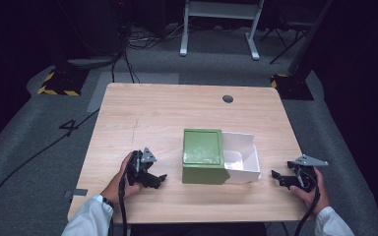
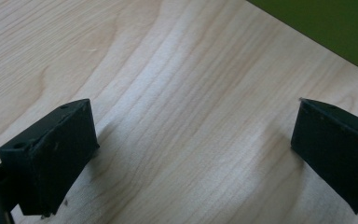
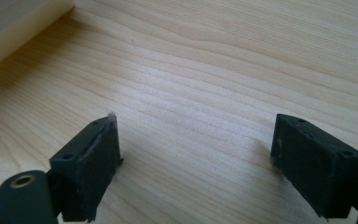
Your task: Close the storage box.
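box [image 1: 204,156], green sleeve with white drawer [image 1: 241,156] pulled out rightward, long axis left-right, mid-table [image 1: 142,113]. no writing legible. left gripper [image 1: 158,180] and right gripper [image 1: 278,178] flank box, both wide, empty.

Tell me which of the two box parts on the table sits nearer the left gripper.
The green box-shaped sleeve: it lies on the left gripper's side, while the white open plastic tray sticks out of its far side, toward the right gripper.

Light wood counter [image 1: 142,113], round grommet hole [image 1: 228,99] near far edge. Green box [image 1: 204,156] sits right of centre; white open tray [image 1: 241,157] touches its right side. Left tool [image 1: 153,179] and right tool [image 1: 281,179] rest near the front edge, flanking the box.
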The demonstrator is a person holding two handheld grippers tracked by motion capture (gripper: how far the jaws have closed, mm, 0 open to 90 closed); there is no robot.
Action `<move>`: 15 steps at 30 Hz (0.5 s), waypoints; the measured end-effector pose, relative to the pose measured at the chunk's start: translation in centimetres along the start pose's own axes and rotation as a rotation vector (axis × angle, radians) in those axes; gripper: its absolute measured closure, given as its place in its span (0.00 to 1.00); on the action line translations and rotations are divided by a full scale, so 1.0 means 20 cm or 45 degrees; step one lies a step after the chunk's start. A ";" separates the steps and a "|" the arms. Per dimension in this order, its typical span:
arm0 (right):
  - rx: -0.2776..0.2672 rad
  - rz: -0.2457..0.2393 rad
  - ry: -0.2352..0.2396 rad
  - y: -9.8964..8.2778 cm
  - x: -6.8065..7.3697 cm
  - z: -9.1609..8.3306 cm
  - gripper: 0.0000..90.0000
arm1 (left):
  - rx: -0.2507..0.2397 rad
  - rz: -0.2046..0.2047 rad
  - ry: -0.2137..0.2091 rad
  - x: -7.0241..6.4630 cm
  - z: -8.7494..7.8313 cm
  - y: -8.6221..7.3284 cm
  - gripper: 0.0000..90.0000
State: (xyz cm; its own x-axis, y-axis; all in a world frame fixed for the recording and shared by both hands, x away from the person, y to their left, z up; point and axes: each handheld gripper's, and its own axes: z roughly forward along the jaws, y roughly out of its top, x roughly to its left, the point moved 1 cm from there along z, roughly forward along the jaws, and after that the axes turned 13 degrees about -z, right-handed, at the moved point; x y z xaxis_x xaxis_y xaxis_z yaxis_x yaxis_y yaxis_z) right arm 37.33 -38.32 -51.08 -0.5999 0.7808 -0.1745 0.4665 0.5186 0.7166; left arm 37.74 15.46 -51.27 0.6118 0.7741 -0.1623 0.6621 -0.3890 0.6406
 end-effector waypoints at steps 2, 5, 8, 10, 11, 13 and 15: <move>0.002 -0.005 0.004 0.00 0.00 0.00 0.16 | 0.001 0.009 -0.006 0.00 0.00 0.00 0.00; 0.000 -0.019 0.020 0.01 -0.01 0.01 0.15 | 0.004 0.017 -0.022 0.00 0.01 0.01 0.00; 0.001 -0.025 0.025 0.01 -0.02 0.02 0.15 | 0.007 0.026 -0.029 -0.01 0.02 0.02 0.00; 0.002 -0.029 0.027 0.01 -0.02 0.02 0.14 | 0.007 0.028 -0.032 -0.01 0.02 0.02 0.00; 0.002 -0.028 0.029 0.01 -0.02 0.02 0.15 | 0.008 0.029 -0.032 -0.01 0.02 0.02 0.00; 0.003 -0.029 0.030 0.01 -0.02 0.02 0.15 | 0.008 0.031 -0.031 -0.01 0.02 0.02 0.00; 0.011 -0.042 0.031 0.02 -0.02 0.01 0.18 | 0.008 0.030 -0.033 -0.01 0.02 0.02 0.00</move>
State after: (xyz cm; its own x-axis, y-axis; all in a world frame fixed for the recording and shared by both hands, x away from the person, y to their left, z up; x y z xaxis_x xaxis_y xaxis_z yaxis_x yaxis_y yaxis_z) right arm 37.93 -38.25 -50.90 -0.6306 0.7547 -0.1811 0.4520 0.5468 0.7047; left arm 38.10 14.94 -51.28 0.6381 0.7516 -0.1669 0.6503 -0.4101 0.6395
